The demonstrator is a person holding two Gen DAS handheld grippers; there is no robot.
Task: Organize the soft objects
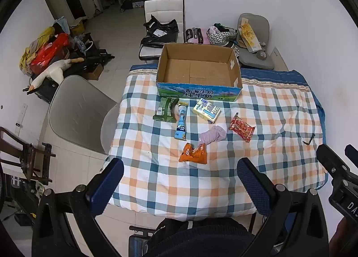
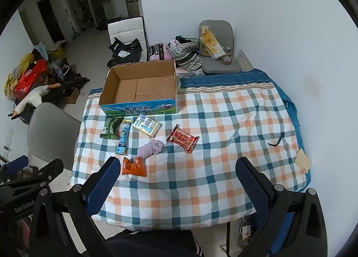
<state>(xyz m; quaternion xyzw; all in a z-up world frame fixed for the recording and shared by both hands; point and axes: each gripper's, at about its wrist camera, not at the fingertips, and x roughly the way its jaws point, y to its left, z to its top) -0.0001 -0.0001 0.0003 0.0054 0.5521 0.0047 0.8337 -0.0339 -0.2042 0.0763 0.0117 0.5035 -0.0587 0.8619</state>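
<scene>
Six soft items lie on the checked cloth of the bench [image 1: 201, 190], all in front of an open cardboard box [image 1: 199, 71] at centre frame. The box's blue front panel carries Chinese characters, partly legible as "牛奶"; the box interior holds nothing visible.

Left to right in the left wrist view: a green packet [image 1: 165, 109], a blue-and-white tube-shaped pouch [image 1: 181, 125] with small unreadable print, a pale yellow pack [image 1: 206, 110] with a blue label, a lilac cloth bundle [image 1: 212, 134], and a red snack packet [image 1: 241, 128]. An orange crumpled packet [image 1: 193, 154] lies nearest the camera, touching the cloth bundle's tip. Their labels are too small to read.

Left tool [image 1: 179, 181]: released, jaws spread wide, nothing between them, hovering above the near bench edge. Right tool [image 2: 176, 181]: likewise released and empty. The left tool's body, at lower left of the right wrist view, reads "GenRobot".
</scene>
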